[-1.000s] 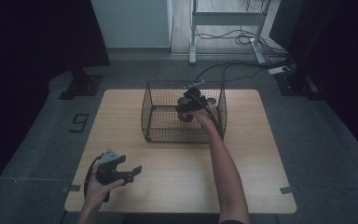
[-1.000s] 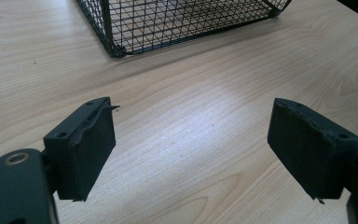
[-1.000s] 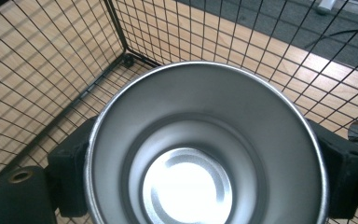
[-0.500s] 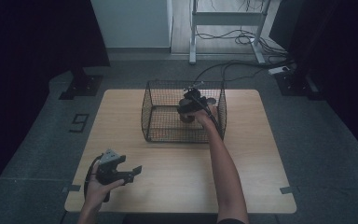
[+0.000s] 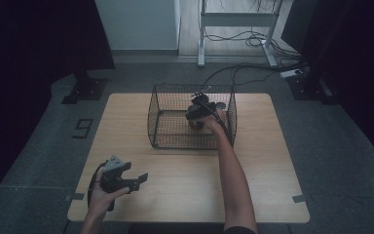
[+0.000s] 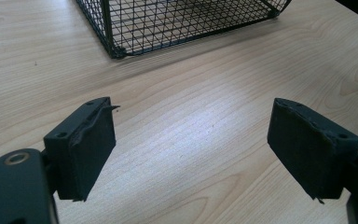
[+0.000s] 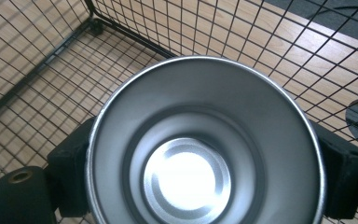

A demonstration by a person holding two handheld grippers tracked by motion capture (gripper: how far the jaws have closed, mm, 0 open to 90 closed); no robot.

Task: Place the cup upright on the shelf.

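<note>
A shiny metal cup, seen from above its open mouth, is clamped between the black pads of my right gripper. That right gripper is shut on the cup and hangs inside the black wire basket, near its right wall. In the high view the cup shows as a small dark shape under the gripper. My left gripper rests in a hand at the table's front left, open, with nothing between its jaws. It points toward the basket.
The wooden table carries the basket at its middle back. Basket mesh surrounds the cup on all sides. Cables and a metal stand's feet lie on the floor beyond the table.
The right gripper with the cup has edged slightly lower in the basket. The left gripper has stayed where it was.
</note>
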